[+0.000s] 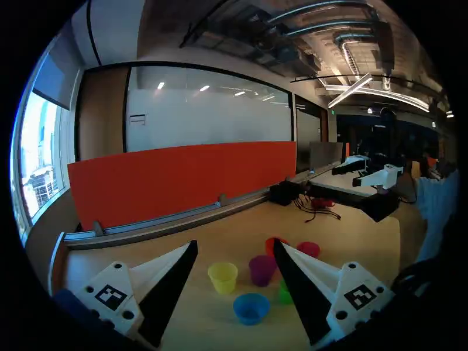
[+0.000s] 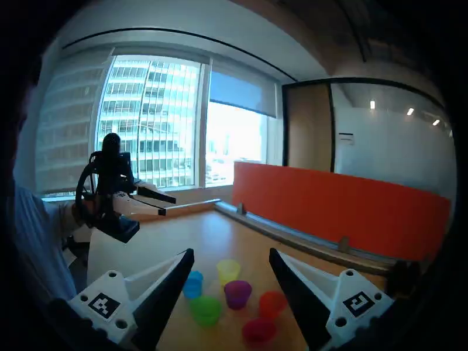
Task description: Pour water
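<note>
Several small plastic cups stand clustered on the wooden desk (image 1: 351, 245): yellow (image 1: 223, 276), purple (image 1: 262, 269), blue (image 1: 251, 308), green (image 1: 284, 292), red (image 1: 271, 242) and crimson (image 1: 308, 250). My left gripper (image 1: 234, 243) hovers open above them, holding nothing. In the right gripper view the same cups appear: blue (image 2: 193, 284), yellow (image 2: 228, 271), purple (image 2: 237, 293), green (image 2: 206, 309), red (image 2: 272, 304), crimson (image 2: 259, 331). My right gripper (image 2: 231, 251) is open and empty over them. Each view shows the other gripper farther off (image 1: 345, 176) (image 2: 167, 205), held up by a hand.
An orange partition (image 1: 175, 175) with a metal rail runs along the desk's far edge. A black box with cables (image 1: 292, 193) and a red item (image 1: 322, 203) lie at the back right. A person's light sleeve (image 2: 35, 245) is near. Large windows (image 2: 152, 123) stand beyond.
</note>
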The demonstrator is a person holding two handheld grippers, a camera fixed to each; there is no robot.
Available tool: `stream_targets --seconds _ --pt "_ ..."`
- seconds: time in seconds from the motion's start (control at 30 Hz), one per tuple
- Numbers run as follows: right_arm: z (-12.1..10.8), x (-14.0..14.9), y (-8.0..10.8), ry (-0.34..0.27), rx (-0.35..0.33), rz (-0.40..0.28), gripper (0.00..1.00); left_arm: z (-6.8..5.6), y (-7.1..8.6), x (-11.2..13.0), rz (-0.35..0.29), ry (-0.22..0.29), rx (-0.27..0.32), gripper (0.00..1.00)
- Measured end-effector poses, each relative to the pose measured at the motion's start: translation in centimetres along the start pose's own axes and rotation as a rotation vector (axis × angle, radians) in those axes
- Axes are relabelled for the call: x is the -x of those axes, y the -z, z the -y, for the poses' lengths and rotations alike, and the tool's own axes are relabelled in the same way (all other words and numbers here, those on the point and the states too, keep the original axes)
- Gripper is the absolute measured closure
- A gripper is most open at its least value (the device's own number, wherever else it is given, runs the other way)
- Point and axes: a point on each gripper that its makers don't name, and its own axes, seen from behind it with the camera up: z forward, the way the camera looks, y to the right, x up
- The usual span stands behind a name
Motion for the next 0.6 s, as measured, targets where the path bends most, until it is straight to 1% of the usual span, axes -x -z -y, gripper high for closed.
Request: stream_targets --seconds 0.17,0.37,0.6 --pt "0.7 1.5 -0.3 0.012 -0.037 0.038 0.00 -0.3 -0.5 1.4 0.028 0.002 0.019 0.04" --pt "1.5 3.1 -0.7 0.033 -0.071 0.081 0.00 -0.4 -1.0 3.2 0.063 -0.005 0.027 0.04" --pt "2.0 5.3 -1.3 0.049 -0.102 0.137 0.00 -1.1 -1.6 5.7 0.112 -0.015 0.047 0.04"
